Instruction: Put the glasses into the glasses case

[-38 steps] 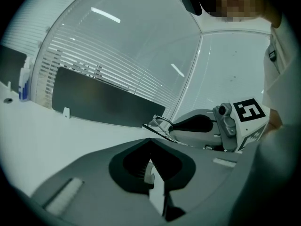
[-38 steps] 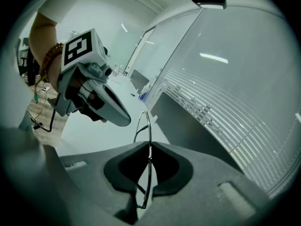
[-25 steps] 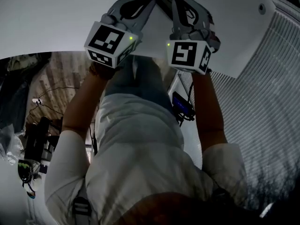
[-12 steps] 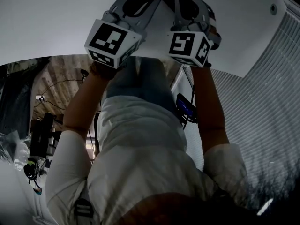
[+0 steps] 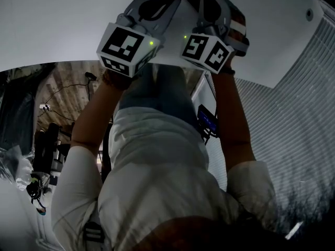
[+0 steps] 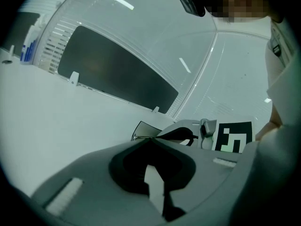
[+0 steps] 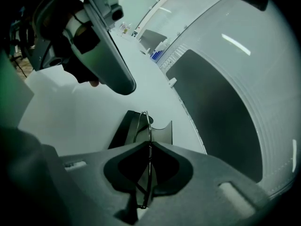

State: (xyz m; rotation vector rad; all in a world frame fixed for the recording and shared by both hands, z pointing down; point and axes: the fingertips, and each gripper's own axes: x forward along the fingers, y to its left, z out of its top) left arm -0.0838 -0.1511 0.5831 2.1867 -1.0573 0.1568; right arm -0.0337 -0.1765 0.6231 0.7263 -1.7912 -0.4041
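Two jaws of the right hand-held gripper (image 7: 149, 145) pinch thin-rimmed glasses (image 7: 148, 119) at a dark case (image 7: 122, 131); left hand-held gripper (image 6: 150, 139) closed, empty.

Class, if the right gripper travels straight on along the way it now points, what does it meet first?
Most likely the dark glasses case lying on the white table just ahead. The right gripper is shut on the glasses, so those would touch it first; depth is unclear.

Gripping glasses (image 7: 148, 122) edge-on in right gripper (image 7: 149, 145), thin wire rim pinched between closed jaws. Pointing at dark glasses case (image 7: 121, 131) just beyond tips, on white table (image 7: 70, 112). Showing left gripper (image 7: 120, 79) at far left.
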